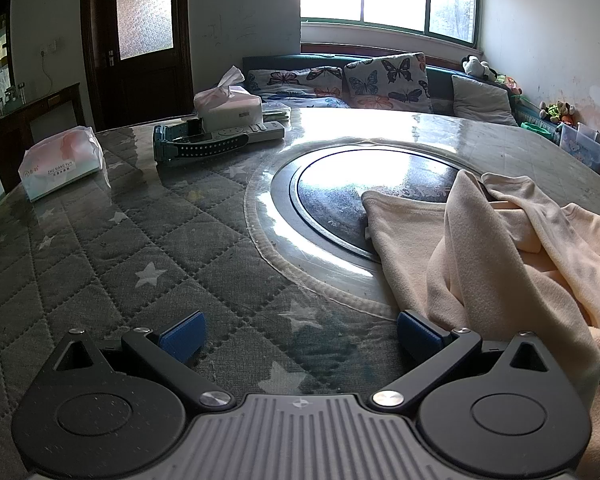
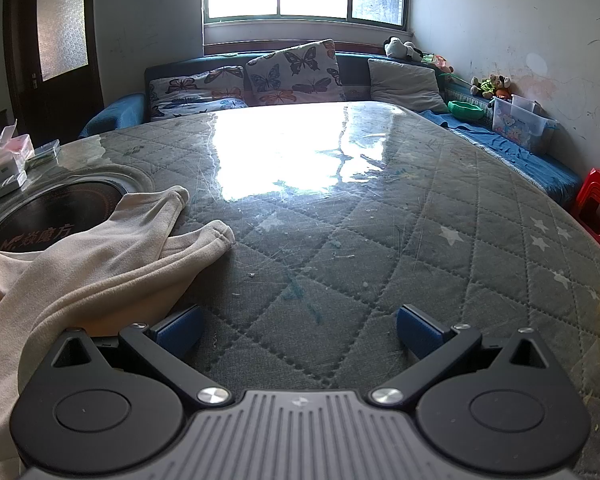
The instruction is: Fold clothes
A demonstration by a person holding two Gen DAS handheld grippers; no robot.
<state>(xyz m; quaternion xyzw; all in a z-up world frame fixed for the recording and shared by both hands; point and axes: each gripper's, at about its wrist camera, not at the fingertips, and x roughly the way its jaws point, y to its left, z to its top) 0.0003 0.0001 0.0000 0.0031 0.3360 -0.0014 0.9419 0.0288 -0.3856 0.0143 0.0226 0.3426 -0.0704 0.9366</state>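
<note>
Garment [image 1: 512,264]: cream fleece top, crumpled on quilted star-print counter [image 1: 112,264], partly over round black inset plate [image 1: 340,200]; cuffs [image 2: 216,236] loose. Left gripper [image 1: 300,336]: fingers spread, holding nothing, right finger beside cloth edge. Right gripper [image 2: 298,330]: fingers spread, holding nothing, garment at its left. Tissue packs [image 1: 62,164], remote [image 1: 240,134] far side.

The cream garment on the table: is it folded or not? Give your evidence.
Not folded. The cream garment lies crumpled in loose ridges, sleeve ends splayed across the table.
</note>
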